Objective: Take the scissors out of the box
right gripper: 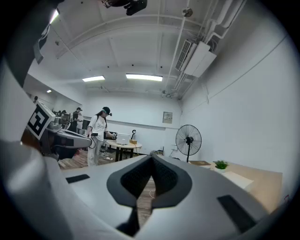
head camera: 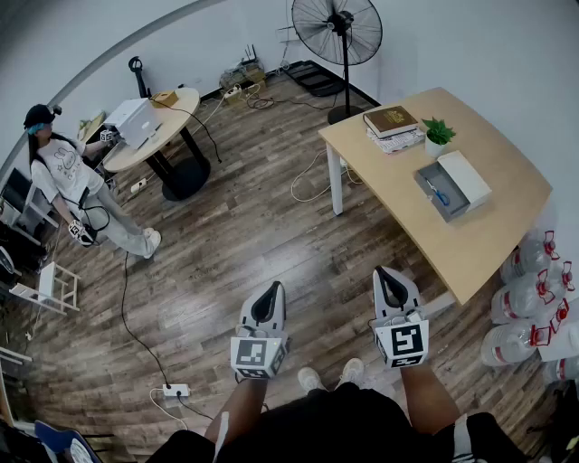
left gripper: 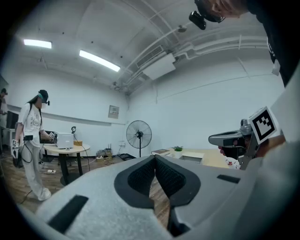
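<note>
Left gripper (head camera: 270,289) and right gripper (head camera: 389,273) closed, empty; scissors (head camera: 439,193) lie in the open box (head camera: 469,176) on the counter (head camera: 479,244) at two o'clock.

Three cameras: one on my head, one riding each gripper.

My head camera looks steeply down from above and behind my left gripper (head camera: 269,289) and right gripper (head camera: 387,274). Each gripper camera sits close behind its own jaws, facing level across the room. All three views share the standing fan (head camera: 336,27) ahead, the wooden desk (head camera: 479,235) right of my grippers, and the round table (head camera: 172,122) far left.
</note>
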